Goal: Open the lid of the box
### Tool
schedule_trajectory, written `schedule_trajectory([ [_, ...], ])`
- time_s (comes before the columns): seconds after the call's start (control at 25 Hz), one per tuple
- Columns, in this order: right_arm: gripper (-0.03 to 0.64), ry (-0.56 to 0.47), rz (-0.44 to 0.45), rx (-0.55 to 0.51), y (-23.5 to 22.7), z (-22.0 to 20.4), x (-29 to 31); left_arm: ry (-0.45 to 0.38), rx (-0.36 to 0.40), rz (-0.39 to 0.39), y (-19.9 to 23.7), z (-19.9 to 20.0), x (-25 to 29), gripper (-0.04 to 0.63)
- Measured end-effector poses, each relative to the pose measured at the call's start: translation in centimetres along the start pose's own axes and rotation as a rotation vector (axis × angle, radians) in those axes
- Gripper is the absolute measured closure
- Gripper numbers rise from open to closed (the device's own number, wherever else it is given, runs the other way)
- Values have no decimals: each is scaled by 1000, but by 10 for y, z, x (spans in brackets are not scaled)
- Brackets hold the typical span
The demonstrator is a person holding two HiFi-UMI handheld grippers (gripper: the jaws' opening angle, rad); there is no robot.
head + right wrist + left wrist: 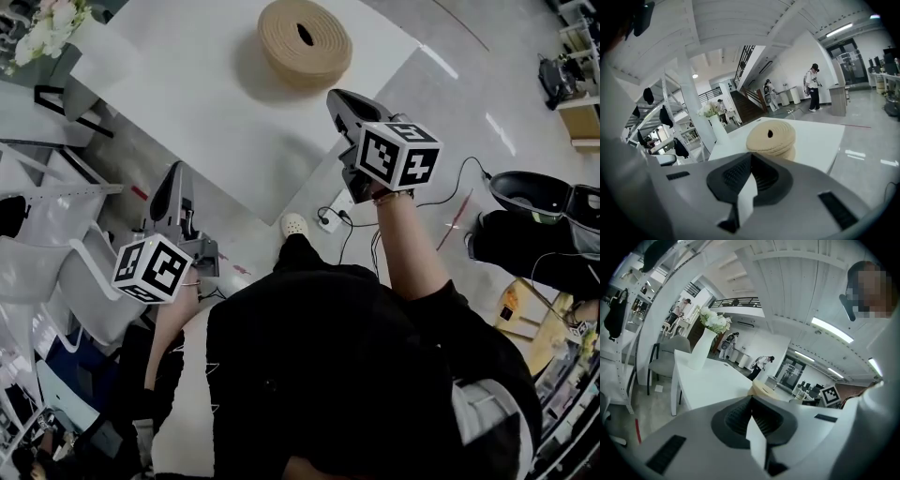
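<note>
Showing box (771, 138) side, maybe two-tiered, only in right gripper view. Your left hand-held gripper (174, 178), right hand-held gripper (336, 97): pressed together, empty, aimed forward.

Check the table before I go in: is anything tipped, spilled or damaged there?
Nothing stands out. The round woven box sits flat on the white table with its lid on, and the flower vase stands upright. Left tongs and right tongs are shut, empty.
</note>
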State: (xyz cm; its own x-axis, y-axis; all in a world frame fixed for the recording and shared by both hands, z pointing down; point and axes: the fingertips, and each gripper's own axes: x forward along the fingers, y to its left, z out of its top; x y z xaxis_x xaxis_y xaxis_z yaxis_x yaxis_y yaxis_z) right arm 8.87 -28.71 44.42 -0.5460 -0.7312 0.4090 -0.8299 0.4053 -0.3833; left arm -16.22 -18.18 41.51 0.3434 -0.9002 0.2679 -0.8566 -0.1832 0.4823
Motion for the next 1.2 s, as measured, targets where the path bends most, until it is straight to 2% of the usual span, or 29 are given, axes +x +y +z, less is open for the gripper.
schedule_trajectory([
  [0.16,612,-12,-1,-41,-10,13,7,6,6,11,2,0,2,584],
  [0.36,611,-5,-55,-216,-21,30,19,-13,-16,67,11,6,-4,584],
  [0.48,526,13,-21,-281,-19,37,27,-30,-10,97,15,13,-6,584],
  [0.72,515,15,66,-310,-10,44,45,-88,-22,138,23,26,-4,585],
  [0.88,471,50,117,-353,-1,40,55,-102,-15,140,22,33,1,584],
  [1.2,431,194,132,-549,2,17,66,-122,-12,125,15,41,9,584],
])
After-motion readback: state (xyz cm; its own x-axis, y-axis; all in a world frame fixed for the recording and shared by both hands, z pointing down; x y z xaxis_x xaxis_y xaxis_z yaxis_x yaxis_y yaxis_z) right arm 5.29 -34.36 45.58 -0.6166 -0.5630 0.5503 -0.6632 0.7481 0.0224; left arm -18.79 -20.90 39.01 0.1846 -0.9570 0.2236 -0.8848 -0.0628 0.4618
